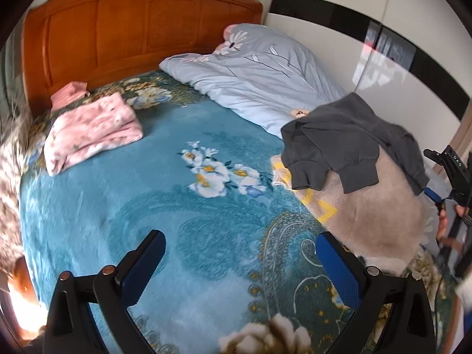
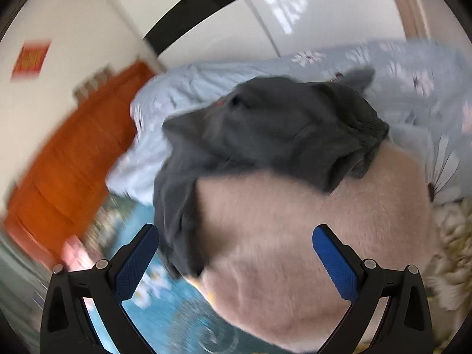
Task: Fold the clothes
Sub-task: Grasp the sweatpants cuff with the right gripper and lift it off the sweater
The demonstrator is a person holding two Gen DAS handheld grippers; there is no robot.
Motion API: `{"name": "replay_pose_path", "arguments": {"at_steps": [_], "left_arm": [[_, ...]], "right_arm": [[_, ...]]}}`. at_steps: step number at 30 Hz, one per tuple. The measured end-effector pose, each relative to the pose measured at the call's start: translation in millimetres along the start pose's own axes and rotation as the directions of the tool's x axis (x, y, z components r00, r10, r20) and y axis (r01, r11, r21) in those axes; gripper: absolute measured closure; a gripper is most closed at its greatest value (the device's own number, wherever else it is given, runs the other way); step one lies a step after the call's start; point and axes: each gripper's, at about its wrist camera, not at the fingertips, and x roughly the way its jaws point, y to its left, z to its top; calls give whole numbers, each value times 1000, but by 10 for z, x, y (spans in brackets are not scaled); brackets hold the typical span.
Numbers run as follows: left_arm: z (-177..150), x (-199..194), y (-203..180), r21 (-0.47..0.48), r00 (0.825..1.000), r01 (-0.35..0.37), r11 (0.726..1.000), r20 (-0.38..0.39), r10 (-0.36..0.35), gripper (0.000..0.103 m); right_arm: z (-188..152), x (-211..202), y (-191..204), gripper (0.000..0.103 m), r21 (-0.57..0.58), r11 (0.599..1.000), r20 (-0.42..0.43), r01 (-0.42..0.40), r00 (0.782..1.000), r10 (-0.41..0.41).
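Left wrist view showed the left gripper [image 1: 240, 268] poised over the teal floral blanket [image 1: 118, 206] with its jaws spread wide and nothing between them. On the far side of the bed, toward the person's right, a dark grey sweatshirt [image 1: 348, 144] lay crumpled on a beige fleece blanket [image 1: 383, 221], beside the pale blue duvet [image 1: 265, 79] and well apart from this gripper. A folded pink garment [image 1: 94, 132] lay near the wooden headboard [image 1: 118, 29], which suggested that one piece had been finished. The right gripper [image 1: 451, 177] appeared at the frame edge, held by a hand [image 1: 442, 224]; its opening could not be judged there.

Right wrist view, blurred by motion, looked straight at the sweatshirt [image 2: 280, 129] draped over the fleece blanket [image 2: 309, 250]. The right gripper [image 2: 236, 262] had its blue-padded fingers [image 2: 336, 265] fully apart, empty, and touching neither cloth.

The step in hand appeared to be the reach for the next garment. The next move would call for bringing the right gripper down onto a free edge, probably a cuff or the hem, closing on the sweatshirt alone without catching the fleece beneath, and carrying it to the open blanket area for spreading flat.
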Motion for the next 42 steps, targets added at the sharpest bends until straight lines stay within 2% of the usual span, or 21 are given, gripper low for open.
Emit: {"name": "replay_pose_path", "arguments": {"at_steps": [3,5,7,8,9,13,17,19,20,22,25,28,31,33,37,38,40,42], "left_arm": [[-6,-131,208,-44,997,66,997,-49,-68,0],[-7,-214,283,-64,995,75,995,-55,-78,0],[4,-253,308,-66,996,69,995,-50,-73,0],[11,-256,303,-61,996,69,996,-49,-72,0],[11,-250,297,-55,996,71,996,-46,-74,0],[-20,-163,254,-19,996,57,998,-72,-58,0],[-51,-148,211,34,996,32,999,-80,-29,0],[-50,-172,215,44,997,23,999,-72,-20,0],[-44,-183,232,36,997,24,999,-68,-21,0],[-26,-205,277,12,998,28,1000,-61,-27,0],[-3,-241,326,-18,998,41,999,-47,-41,0],[19,-279,328,-31,998,60,998,-33,-61,0],[47,-314,319,-39,996,78,996,-30,-79,0],[79,-374,346,-51,997,81,995,-11,-81,0],[147,-529,494,-101,997,73,992,40,-70,0],[168,-570,554,-122,996,75,990,51,-69,0],[191,-633,675,-166,995,86,982,61,-77,0],[194,-667,749,-193,996,86,978,55,-76,0]], "right_arm": [[232,15,-221,0,113,989,13,-96,995,96],[344,52,-381,3,211,965,23,-158,987,157],[389,110,-464,18,269,944,18,-189,981,191],[409,140,-500,29,294,934,15,-202,978,207],[428,170,-535,34,319,923,13,-215,975,222],[438,297,-554,41,336,917,-25,-216,971,238],[467,414,-623,44,435,875,-5,-211,972,236],[495,409,-620,65,477,849,22,-227,969,247],[522,379,-590,87,479,846,30,-234,968,250],[577,314,-516,86,472,849,39,-238,967,250],[713,76,-276,89,381,877,58,-293,954,293],[736,-328,98,90,236,890,55,-389,920,387],[644,-863,560,91,87,861,20,-501,865,502],[558,-1211,859,91,-5,823,-12,-568,823,568],[144,-1938,1432,91,-206,703,-124,-681,731,671],[6,-2072,1522,91,-241,675,-159,-697,715,681],[-278,-2290,1635,91,-296,626,-227,-722,689,688],[-566,-2422,1619,91,-302,621,-289,-723,690,664]]}}
